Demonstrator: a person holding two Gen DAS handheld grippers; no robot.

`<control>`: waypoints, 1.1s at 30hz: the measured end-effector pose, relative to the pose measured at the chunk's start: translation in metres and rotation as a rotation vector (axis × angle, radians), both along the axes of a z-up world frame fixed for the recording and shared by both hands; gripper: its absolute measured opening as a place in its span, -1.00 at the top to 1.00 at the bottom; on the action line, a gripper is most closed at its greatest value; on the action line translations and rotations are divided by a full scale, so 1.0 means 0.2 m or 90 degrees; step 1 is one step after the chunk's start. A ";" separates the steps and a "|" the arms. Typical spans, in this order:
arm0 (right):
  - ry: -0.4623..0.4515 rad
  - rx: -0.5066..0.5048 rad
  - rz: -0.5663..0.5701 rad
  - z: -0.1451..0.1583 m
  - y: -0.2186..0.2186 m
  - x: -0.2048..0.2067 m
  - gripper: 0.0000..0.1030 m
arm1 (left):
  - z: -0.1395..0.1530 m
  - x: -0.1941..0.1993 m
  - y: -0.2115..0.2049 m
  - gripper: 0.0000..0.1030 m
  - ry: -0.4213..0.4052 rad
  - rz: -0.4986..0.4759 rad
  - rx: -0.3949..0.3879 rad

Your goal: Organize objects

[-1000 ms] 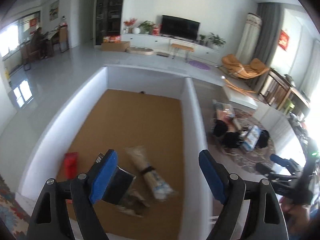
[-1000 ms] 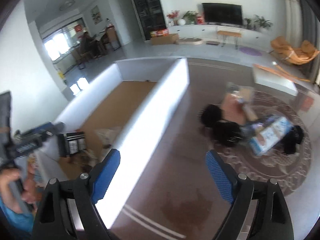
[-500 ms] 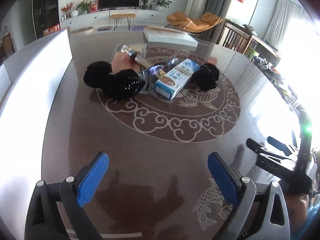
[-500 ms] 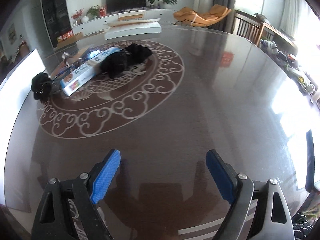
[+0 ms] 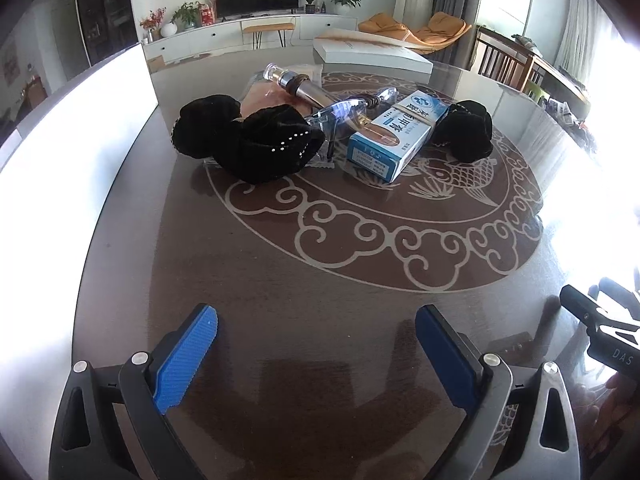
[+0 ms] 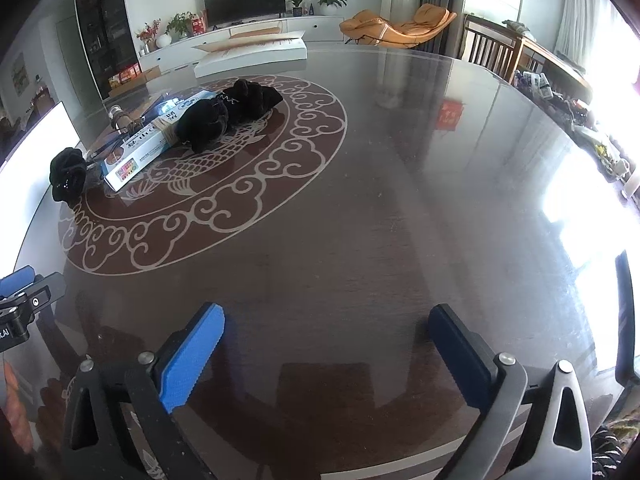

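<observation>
A heap of objects lies on the dark patterned table [image 5: 320,264], well ahead of my left gripper [image 5: 317,318]. In it are two black knitted bundles [image 5: 260,144] with a third black bundle [image 5: 464,132] at the right, a blue-and-white carton [image 5: 396,136], clear safety glasses [image 5: 344,112] and a metal flask [image 5: 304,88]. The left gripper is open with nothing between its fingers. My right gripper [image 6: 327,314] hangs over bare table, its jaws opening and nothing between them. From there the carton [image 6: 140,148] and a black bundle [image 6: 224,116] lie far off to the left.
A tall white bin wall [image 5: 60,200] runs along the table's left side. A flat white box [image 5: 368,54] rests at the far edge behind the heap. The left gripper's body [image 6: 20,292] shows at the right wrist view's left edge. Chairs stand beyond the table at right.
Both views have swung from the white bin with its brown floor to the patterned table. Both pairs of jaws stand wider, the right one widening in the last half second.
</observation>
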State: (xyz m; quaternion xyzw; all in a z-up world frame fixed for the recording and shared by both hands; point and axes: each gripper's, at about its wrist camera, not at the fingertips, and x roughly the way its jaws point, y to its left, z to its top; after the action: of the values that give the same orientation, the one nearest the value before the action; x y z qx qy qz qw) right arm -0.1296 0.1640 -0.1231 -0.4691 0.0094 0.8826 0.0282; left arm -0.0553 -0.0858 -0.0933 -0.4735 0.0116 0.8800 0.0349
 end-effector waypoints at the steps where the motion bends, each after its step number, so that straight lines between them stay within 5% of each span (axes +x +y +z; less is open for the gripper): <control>1: 0.001 0.000 -0.001 0.00 0.00 0.00 -1.00 | -0.01 0.00 0.01 -0.98 0.004 -0.003 -0.011; 33: 0.003 0.000 0.004 0.00 0.01 -0.11 -1.00 | -0.02 -0.01 0.02 -1.00 0.015 -0.001 -0.008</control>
State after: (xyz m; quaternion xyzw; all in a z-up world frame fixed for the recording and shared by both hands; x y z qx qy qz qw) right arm -0.1508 0.1658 -0.1241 -0.4673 0.0077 0.8837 0.0255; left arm -0.0571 -0.0808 -0.0976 -0.4633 0.0176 0.8854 0.0323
